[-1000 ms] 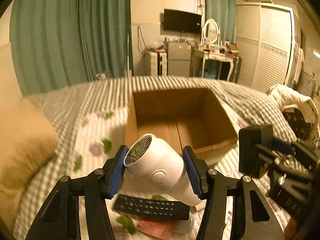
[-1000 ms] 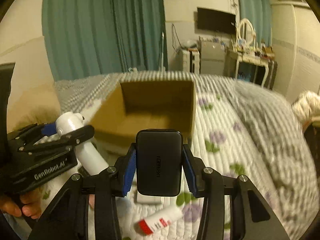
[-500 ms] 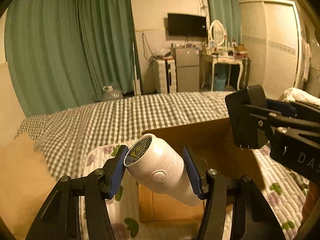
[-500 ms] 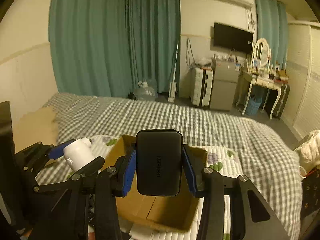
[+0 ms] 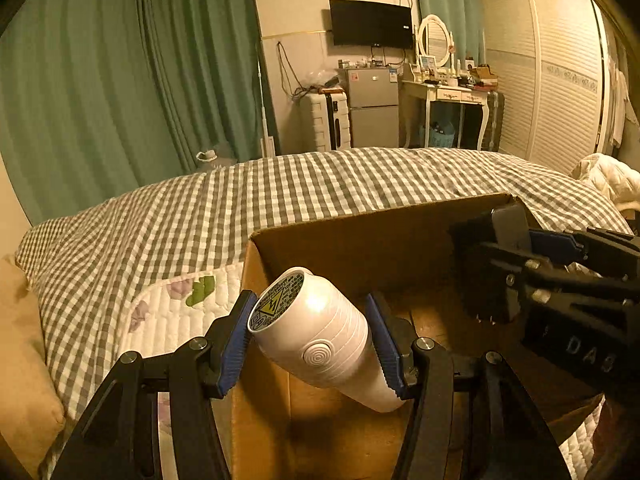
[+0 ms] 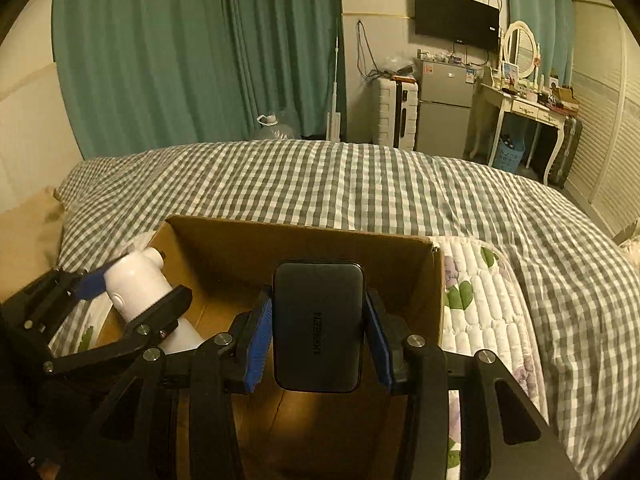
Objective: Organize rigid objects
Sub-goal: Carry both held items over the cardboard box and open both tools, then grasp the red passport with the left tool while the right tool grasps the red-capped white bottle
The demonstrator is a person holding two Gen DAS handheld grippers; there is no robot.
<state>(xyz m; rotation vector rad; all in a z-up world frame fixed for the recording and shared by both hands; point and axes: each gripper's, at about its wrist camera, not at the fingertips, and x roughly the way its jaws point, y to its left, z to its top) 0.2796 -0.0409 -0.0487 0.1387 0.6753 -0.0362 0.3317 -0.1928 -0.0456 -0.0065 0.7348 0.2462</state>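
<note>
My left gripper (image 5: 310,340) is shut on a white cylindrical device (image 5: 320,336) with a warning sticker on its end, held tilted over the left part of the open cardboard box (image 5: 360,236). My right gripper (image 6: 319,330) is shut on a black power bank (image 6: 319,326), held upright over the box (image 6: 240,236). The right gripper (image 5: 520,268) also shows at the right of the left wrist view. The left gripper with the white device (image 6: 140,288) shows at the left of the right wrist view.
The box sits on a bed with a grey checked cover (image 6: 360,184) and a white floral quilt (image 6: 480,304). A tan pillow (image 5: 20,360) lies left. Green curtains, a fridge, a dresser and a wardrobe stand beyond the bed.
Both grippers have moved forward and down over the box with their objects still held. The remote and small items on the quilt are out of view.
</note>
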